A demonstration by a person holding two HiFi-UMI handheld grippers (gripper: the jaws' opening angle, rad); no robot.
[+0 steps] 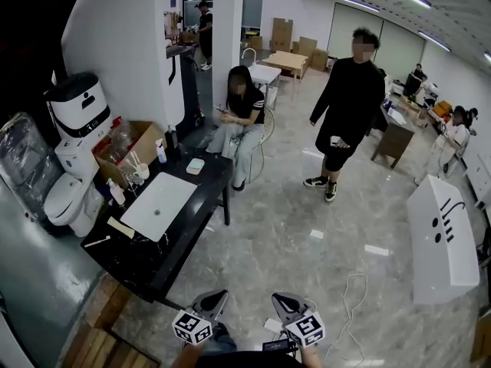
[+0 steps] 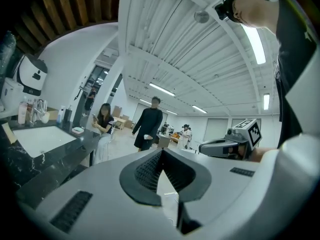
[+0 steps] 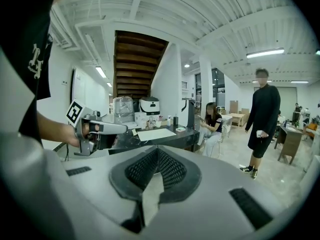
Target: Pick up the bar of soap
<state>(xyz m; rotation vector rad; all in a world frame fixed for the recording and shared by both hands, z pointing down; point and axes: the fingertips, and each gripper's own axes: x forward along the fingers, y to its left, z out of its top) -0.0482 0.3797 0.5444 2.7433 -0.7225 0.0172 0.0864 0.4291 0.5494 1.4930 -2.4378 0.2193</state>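
Between the jaws of the left gripper (image 2: 161,155) nothing is held; they are clenched together, as are those of the right gripper (image 3: 157,153). Both hang side by side over the floor (image 1: 291,228), well apart from the black worktop (image 1: 146,263). The bar of soap (image 1: 196,165) lies at the worktop's far end, beyond the white sink (image 1: 157,205).

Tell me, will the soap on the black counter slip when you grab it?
The bar of soap looks small, pale and rounded, so a tight grip could squeeze it out sideways. It lies flat on the black counter, so it likely won't roll or tip. Too far to tell if it's wet.
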